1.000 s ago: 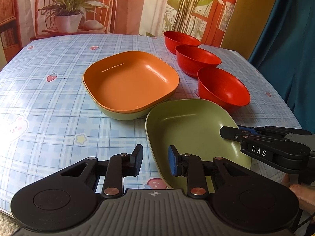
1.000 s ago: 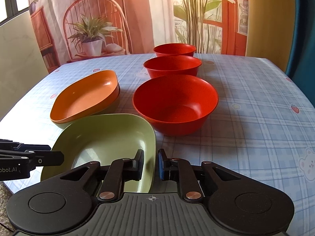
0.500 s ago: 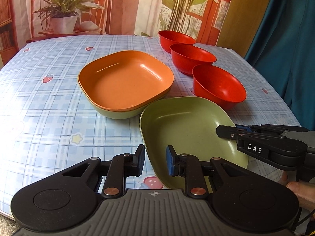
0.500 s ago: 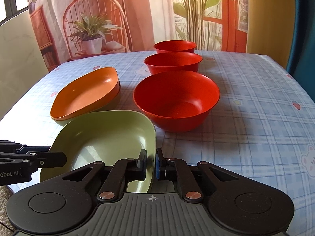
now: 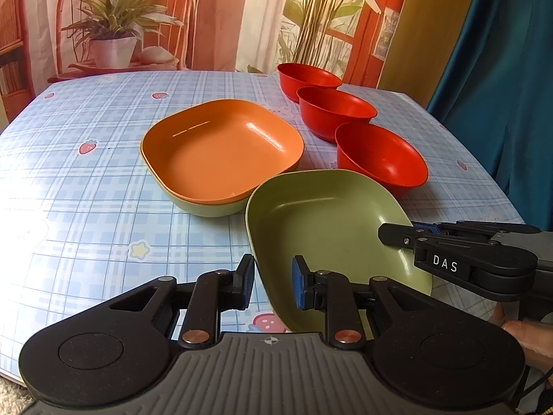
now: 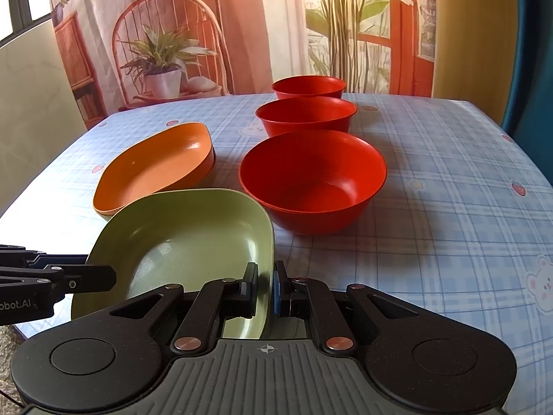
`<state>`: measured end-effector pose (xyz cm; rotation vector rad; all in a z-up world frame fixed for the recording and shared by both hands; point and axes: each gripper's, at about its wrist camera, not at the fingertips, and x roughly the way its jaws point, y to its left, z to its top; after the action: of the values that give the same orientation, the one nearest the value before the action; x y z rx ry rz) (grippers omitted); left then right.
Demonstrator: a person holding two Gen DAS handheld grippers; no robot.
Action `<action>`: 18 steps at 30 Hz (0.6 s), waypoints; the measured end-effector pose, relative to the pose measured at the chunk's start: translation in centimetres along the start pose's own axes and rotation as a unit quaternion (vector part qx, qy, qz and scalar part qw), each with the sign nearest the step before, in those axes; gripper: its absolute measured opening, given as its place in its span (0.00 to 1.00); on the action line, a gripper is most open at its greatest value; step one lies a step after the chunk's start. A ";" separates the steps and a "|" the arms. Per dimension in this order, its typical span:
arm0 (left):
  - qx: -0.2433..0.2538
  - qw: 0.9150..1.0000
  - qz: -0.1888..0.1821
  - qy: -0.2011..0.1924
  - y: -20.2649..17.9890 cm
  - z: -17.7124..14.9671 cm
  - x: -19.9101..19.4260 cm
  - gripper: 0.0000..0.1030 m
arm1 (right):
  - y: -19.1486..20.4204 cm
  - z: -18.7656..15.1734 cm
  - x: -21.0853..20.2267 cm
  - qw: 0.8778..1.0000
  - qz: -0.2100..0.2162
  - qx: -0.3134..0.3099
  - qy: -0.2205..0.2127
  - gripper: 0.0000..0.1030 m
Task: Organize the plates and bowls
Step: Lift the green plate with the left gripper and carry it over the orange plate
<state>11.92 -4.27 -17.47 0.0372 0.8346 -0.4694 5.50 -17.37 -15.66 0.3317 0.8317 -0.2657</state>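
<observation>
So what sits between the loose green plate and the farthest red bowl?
In the right wrist view, two more red bowls: the nearest red bowl beside the green plate, then the middle red bowl, before the farthest red bowl.

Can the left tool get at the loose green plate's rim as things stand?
Probably yes. The left tool is open, its fingers straddling the green plate's near-left rim with nothing between. The right tool already pinches the opposite rim and doesn't block it.
</observation>
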 end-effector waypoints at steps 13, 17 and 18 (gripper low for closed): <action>-0.001 1.000 -0.002 -0.019 -0.1 0.1 -1.1 0.24 | 0.5 0.4 -0.9 1.000 -0.002 -0.005 -0.013 0.08; -0.001 1.000 -0.003 -0.026 0.0 -0.2 -1.5 0.24 | 0.8 0.6 -1.4 1.000 -0.003 -0.008 -0.022 0.08; -0.002 1.000 -0.003 -0.026 0.0 -0.2 -1.6 0.24 | 0.8 0.6 -1.4 1.000 -0.003 -0.008 -0.022 0.08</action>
<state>10.91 -3.59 -16.45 0.0192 0.7848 -0.4733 5.29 -16.74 -14.07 0.3072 0.7911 -0.2702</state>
